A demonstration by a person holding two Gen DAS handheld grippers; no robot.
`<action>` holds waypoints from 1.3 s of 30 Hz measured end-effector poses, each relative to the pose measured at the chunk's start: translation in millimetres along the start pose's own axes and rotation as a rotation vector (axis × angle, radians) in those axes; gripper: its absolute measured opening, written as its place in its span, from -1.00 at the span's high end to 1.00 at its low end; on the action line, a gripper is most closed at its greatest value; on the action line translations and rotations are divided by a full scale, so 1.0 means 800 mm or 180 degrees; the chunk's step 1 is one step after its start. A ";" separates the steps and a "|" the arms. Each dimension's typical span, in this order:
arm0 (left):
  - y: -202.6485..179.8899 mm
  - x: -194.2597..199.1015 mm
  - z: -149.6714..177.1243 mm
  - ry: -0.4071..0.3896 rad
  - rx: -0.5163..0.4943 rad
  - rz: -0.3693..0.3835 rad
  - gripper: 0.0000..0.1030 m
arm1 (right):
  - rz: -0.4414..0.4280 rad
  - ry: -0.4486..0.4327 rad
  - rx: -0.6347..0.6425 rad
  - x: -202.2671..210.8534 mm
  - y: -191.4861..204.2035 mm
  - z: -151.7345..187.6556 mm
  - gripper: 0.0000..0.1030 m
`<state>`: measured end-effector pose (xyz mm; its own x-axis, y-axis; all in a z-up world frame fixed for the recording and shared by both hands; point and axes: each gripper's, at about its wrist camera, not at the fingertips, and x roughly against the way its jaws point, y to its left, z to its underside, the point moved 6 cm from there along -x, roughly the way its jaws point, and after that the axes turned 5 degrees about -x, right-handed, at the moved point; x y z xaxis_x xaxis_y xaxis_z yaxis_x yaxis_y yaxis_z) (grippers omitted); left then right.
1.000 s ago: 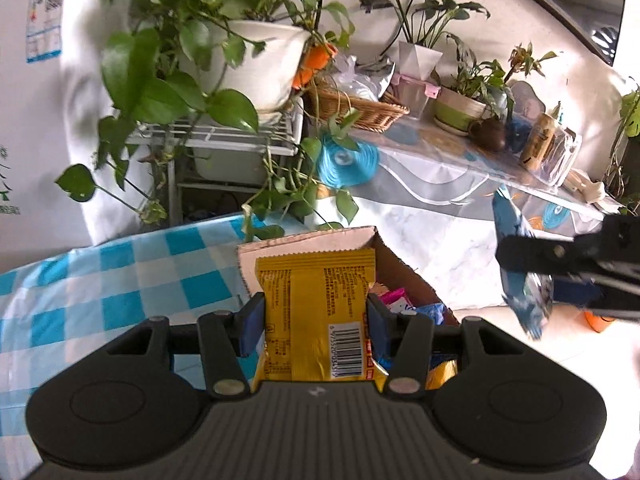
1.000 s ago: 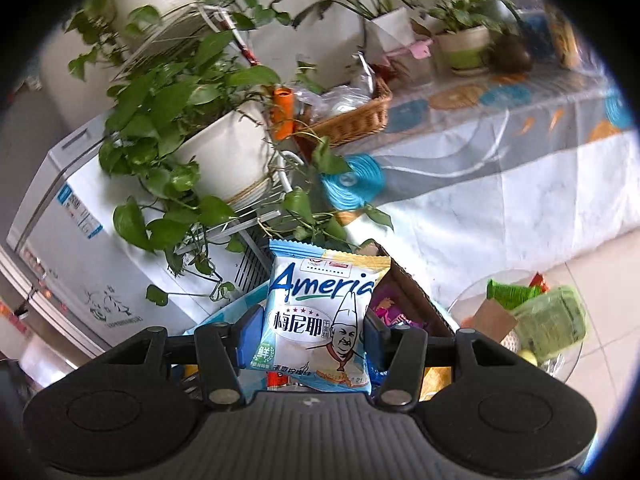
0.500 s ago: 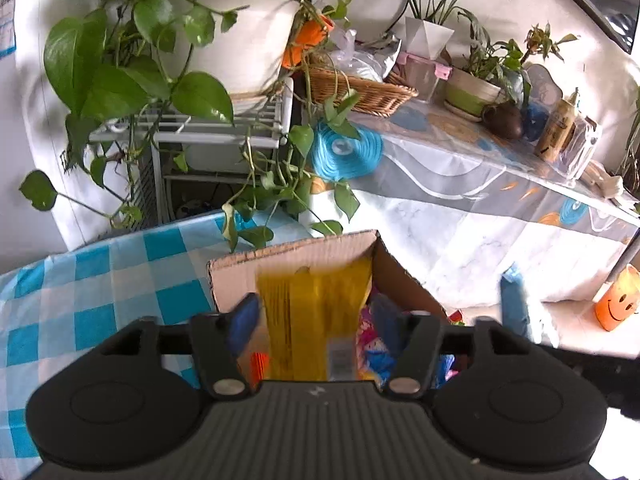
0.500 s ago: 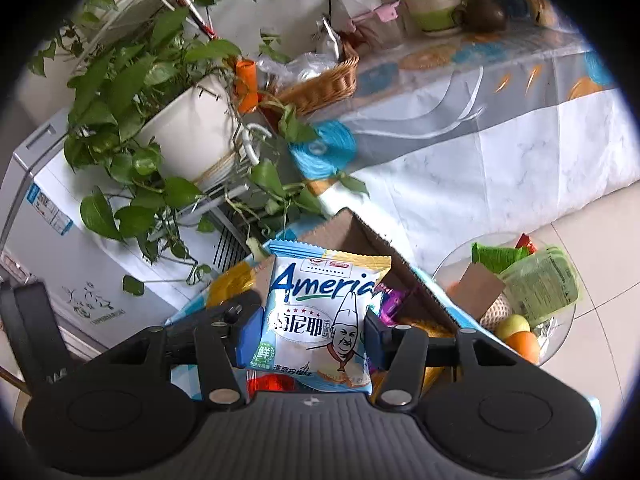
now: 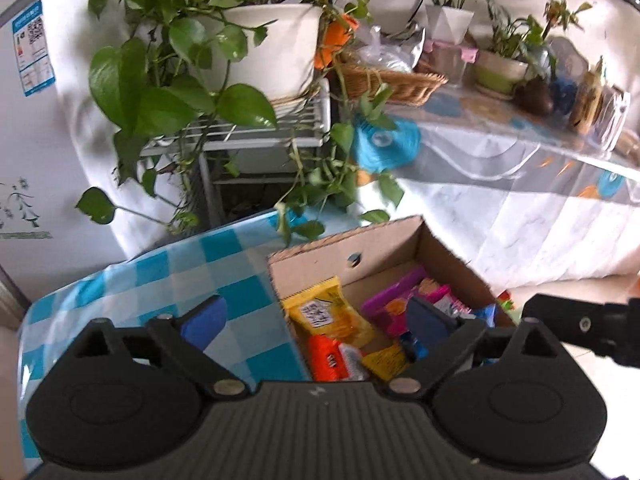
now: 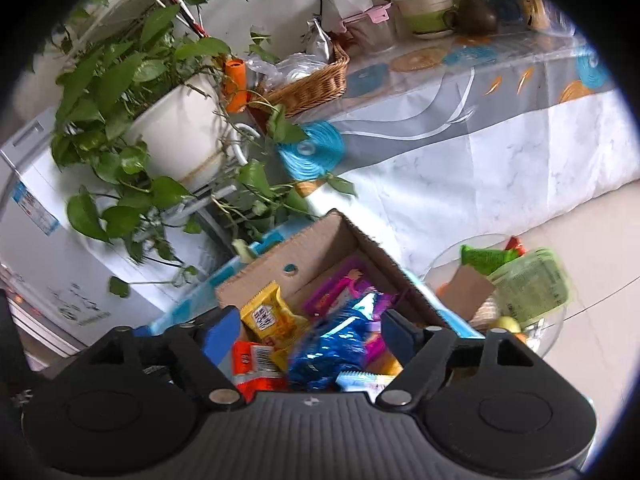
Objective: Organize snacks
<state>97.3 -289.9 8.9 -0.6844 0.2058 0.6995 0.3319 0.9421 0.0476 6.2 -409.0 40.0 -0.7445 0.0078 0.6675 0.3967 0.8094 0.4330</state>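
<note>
From where I sat, the left gripper (image 5: pixel 316 320) hung over the checked tablecloth (image 5: pixel 160 280) and the near-left corner of the cardboard box (image 5: pixel 348 248), its jaws opening wide with nothing between them; one blue pad sat over the cloth, the other over the box. Below it a yellow packet (image 5: pixel 324 312) lay tilted against the box's back wall, an orange packet (image 5: pixel 328 360) just in front of it and pink wrappers (image 5: pixel 404 300) to the right, so the snacks were already inside the box. Further right, the right gripper (image 6: pixel 310 332) pointed down into the same box, its jaws also opening, and a blue foil packet (image 6: pixel 332 344) lay between the pads; it was smeared, so I could not say for certain whether it had landed or was dropping, though neither pad seemed to press on it. Beyond the box's right wall a glass bowl (image 6: pixel 556 332) held green packets and fruit. I judged the risks plain: the two grippers crowded one small box and could knock together, a spread finger could catch the cardboard rim and drag the box along the cloth, and the blue packet, piled high on the others, could slide out over the near edge.
</note>
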 end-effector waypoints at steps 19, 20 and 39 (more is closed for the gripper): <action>0.015 0.026 0.019 0.0237 -0.0055 -0.0184 -0.95 | 0.0400 0.0076 0.0366 -0.018 0.003 0.005 -0.75; 0.015 0.026 0.020 0.0249 -0.0049 -0.0187 -0.95 | 0.0407 0.0075 0.0381 -0.019 0.003 0.005 -0.77; 0.021 0.020 0.029 0.0472 -0.0142 -0.0370 -0.97 | 0.0711 0.0195 0.0746 -0.033 0.004 0.011 -0.88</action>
<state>77.2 -264.5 4.5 -0.6176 0.0518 0.7848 0.2870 0.9439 0.1635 22.6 -401.6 18.4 -0.6166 0.1707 0.7686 0.4069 0.9048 0.1254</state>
